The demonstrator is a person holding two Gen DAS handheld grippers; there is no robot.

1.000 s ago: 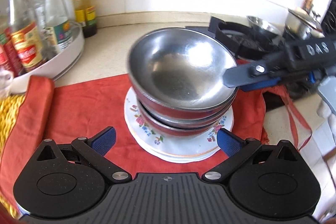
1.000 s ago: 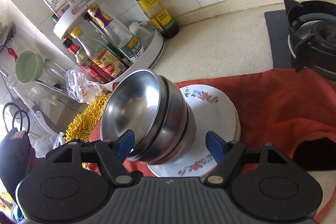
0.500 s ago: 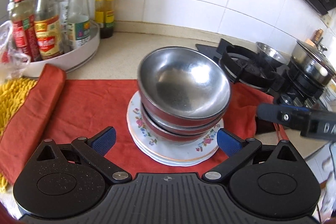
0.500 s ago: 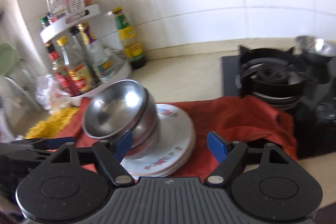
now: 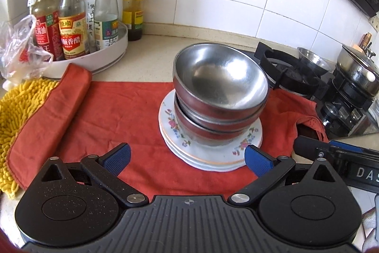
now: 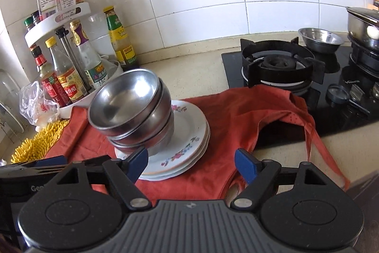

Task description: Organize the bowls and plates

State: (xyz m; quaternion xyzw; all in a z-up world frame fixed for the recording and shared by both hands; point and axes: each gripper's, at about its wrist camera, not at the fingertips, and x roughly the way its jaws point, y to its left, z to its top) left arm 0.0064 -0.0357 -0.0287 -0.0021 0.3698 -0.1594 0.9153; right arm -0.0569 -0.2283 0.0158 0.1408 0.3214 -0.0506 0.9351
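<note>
Both grippers have backed off toward the near counter edge, left gripper point(image 5: 187, 157) and right gripper point(image 6: 191, 161) fingers wide apart and empty, leaving the steel bowls point(image 5: 220, 87) stacked, tilted, on the floral plates point(image 5: 213, 158) mid-cloth; stacking looks finished, perhaps needing straightening.

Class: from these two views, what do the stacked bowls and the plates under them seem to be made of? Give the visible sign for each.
Stacked bowls: likely stainless steel, brushed, with soft grey reflections inside; the outsides mirror the red cloth.
Plates: probably glazed ceramic or porcelain, glossy white with printed flowers and a thin coloured rim line.
</note>
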